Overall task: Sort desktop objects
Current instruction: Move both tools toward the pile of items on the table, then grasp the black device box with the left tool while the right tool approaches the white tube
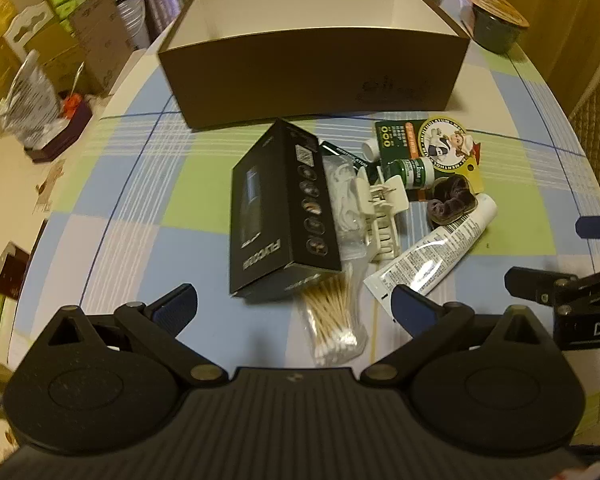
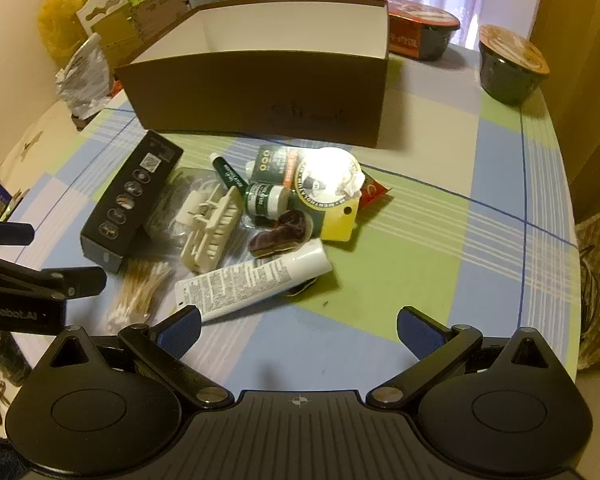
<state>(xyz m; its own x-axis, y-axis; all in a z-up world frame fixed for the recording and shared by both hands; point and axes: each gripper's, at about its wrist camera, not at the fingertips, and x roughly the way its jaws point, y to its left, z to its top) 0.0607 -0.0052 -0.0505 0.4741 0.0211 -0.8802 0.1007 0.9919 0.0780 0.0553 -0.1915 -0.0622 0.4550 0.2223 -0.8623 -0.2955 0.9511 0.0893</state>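
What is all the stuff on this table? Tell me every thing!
box: 1, brown outside, white inside, open, far side of table
black carton: 1, left of pile
cotton swabs: 1 clear bag, near edge of pile
hair clip: 1, cream, middle of pile
white tube: 1, right of clip
scrunchie: 1, dark brown, by tube
green bottle: 1, on green card
noodle bowls: 2, behind box
left gripper: open
right gripper: open

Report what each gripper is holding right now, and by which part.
Nothing is held. The left gripper and the right gripper are both open, short of the pile.
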